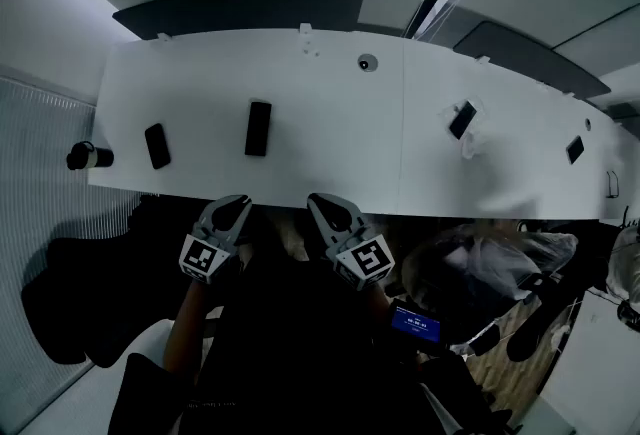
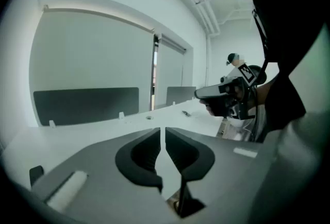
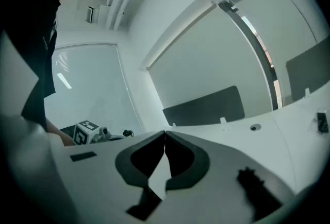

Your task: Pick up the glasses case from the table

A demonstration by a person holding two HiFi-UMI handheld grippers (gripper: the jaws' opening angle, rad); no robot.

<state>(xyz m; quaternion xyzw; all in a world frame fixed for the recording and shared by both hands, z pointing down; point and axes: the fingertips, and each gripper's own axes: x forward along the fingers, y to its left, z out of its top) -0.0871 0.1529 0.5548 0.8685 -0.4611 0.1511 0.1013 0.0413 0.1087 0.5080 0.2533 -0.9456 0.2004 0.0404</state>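
Two hand-held grippers hover side by side at the near edge of the long white table [image 1: 340,93], both pointing out across it. The left gripper [image 1: 236,205] is clenched, its dark jaws drawn together with nothing between them. The right gripper [image 1: 325,205] is closed the same way, tips meeting and empty. The black oblong glasses case [image 1: 258,128] lies flat on the tabletop, ahead of both grippers and roughly between their lines, well apart from either. Just to its left lies a second dark flat oblong thing [image 1: 157,145], tilted a little. A small black-and-white cylinder [image 1: 90,157] sits at the table's left end. Further right along the table a dark tilted object [image 1: 462,119] rests apart from the rest.
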